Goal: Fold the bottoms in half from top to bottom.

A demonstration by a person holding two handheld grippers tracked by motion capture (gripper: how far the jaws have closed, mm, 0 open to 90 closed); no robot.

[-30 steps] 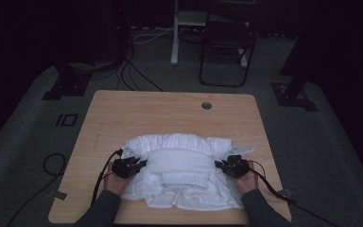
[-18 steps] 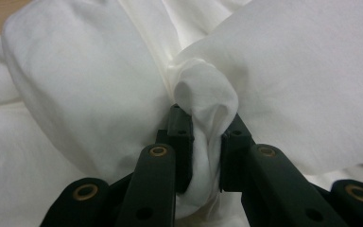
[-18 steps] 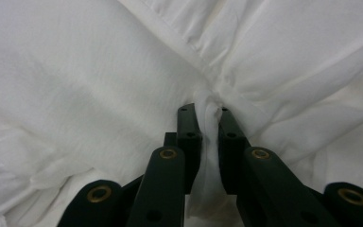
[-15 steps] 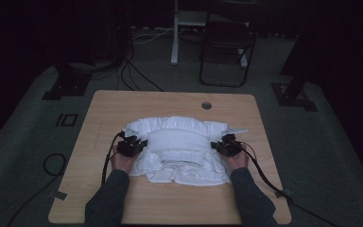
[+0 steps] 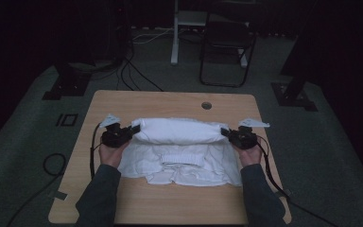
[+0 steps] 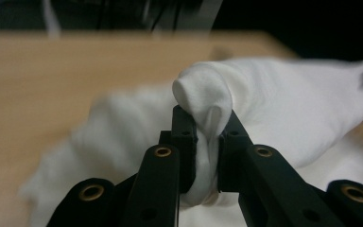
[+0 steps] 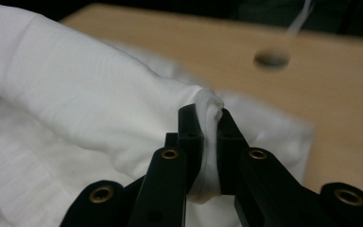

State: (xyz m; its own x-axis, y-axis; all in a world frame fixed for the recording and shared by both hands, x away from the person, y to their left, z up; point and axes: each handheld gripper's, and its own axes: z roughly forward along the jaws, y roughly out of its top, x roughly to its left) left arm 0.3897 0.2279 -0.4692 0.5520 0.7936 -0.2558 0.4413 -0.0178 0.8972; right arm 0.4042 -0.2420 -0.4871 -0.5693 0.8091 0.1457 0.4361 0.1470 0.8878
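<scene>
Both grippers are clamped on the crumpled white cloth garment [image 5: 179, 151] mid-table: left gripper [image 6: 208, 137] pinching its left edge, right gripper [image 7: 211, 127] its right. The far fold hangs stretched between them; the near half lies rumpled on the wooden table [image 5: 170, 203], so folding looks barely halfway.

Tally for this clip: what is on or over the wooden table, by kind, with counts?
White cloth garment, crumpled, far edge lifted: 1
Black two-jaw claws, left claw and right claw, each pinching an end of the cloth: 2
Round hole in the light wooden table: 1
Total: 4
</scene>
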